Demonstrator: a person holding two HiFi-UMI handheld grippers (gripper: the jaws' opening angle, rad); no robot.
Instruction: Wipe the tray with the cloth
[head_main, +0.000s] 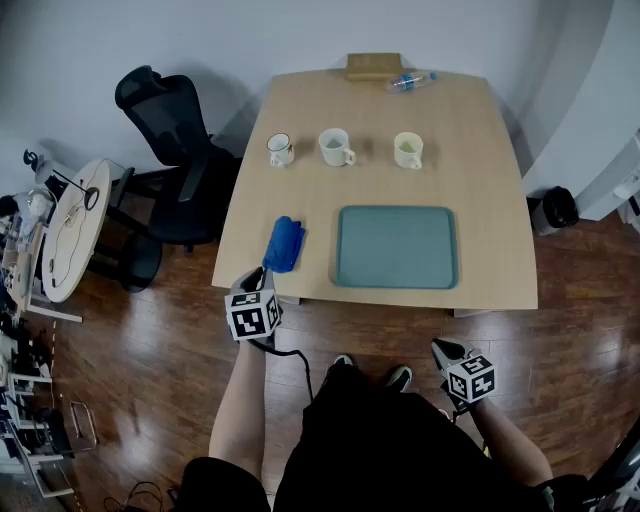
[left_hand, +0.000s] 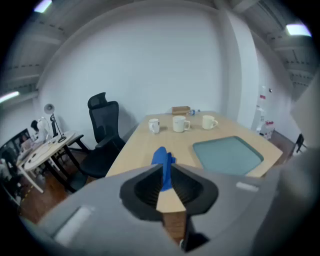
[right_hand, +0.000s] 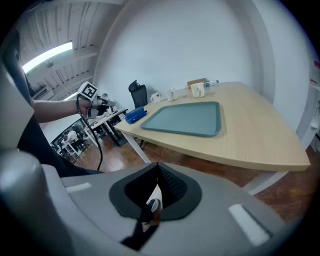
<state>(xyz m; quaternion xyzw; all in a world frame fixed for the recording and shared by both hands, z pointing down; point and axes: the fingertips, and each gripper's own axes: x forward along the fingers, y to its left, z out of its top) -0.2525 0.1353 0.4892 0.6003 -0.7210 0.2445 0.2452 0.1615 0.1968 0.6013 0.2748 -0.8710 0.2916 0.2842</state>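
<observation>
1. The left gripper (head_main: 262, 283) hangs at the near edge of the table (head_main: 480, 150), tilted down. Its jaws are only a narrow slit apart and have hold of nothing that shows.
2. The cloth (head_main: 284, 243), blue and bunched into a strip, lies on the table straight ahead of that slit. Its long axis runs away from the person. Its near end is just beside the tips; whether it already sits between them cannot be told.
3. The tray (head_main: 395, 247) lies flat and bare to the right of the cloth, near it but apart.
4. The right gripper (head_main: 442, 350) hangs off the table over the floor, well apart from the cloth. Its jaws are closed together and empty.
5. The left gripper is the nearer by far. The pickup looks like a short push forward along the cloth's own line, probably with the jaws opened wider first.
</observation>
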